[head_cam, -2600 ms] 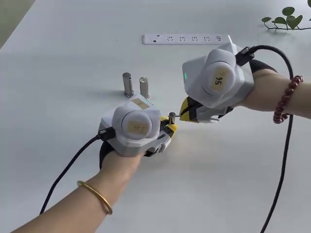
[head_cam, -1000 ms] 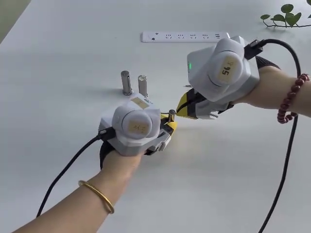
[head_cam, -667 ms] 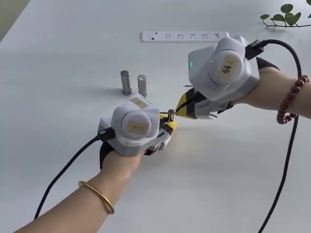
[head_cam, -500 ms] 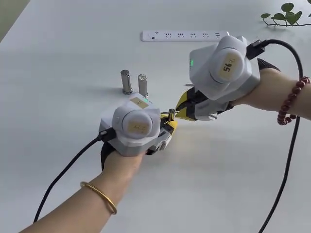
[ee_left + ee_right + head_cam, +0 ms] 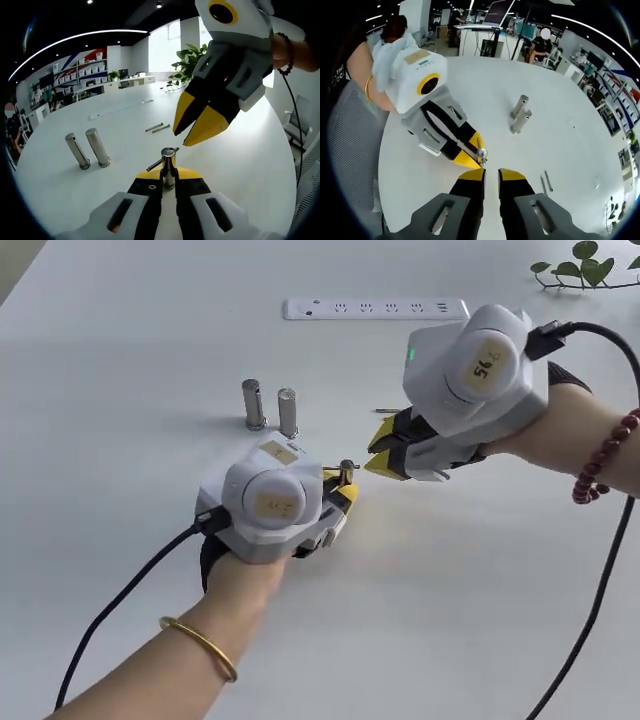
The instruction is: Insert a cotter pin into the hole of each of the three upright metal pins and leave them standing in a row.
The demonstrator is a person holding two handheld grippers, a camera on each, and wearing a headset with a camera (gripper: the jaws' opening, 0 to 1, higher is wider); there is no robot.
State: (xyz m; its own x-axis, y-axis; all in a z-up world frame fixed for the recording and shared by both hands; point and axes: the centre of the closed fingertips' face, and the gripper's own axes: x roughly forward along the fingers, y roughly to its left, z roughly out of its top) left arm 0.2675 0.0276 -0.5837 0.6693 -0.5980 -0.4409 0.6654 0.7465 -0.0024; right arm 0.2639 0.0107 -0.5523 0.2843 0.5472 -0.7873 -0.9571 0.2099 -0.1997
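Pin (image 5: 169,159) steadied, cotter pin (image 5: 154,164) apparently through its hole
Left gripper (image 5: 169,176) pinches it upright near two standing pins (image 5: 98,147), keeping the hole reachable; right gripper (image 5: 491,175), slightly spread and empty, sits just beside.

White worktable (image 5: 120,360); power strip (image 5: 375,309) at far edge; plant (image 5: 583,264) beyond; shelving (image 5: 80,72) along wall; curved ceiling light strip (image 5: 115,31).

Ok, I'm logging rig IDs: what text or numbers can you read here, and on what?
"56", tilted and unsharp, so unsure: round label on the right gripper.
Too blurred to read: sticker on the left gripper, which holds the metal pin.
Too small to read: markings on the power strip.
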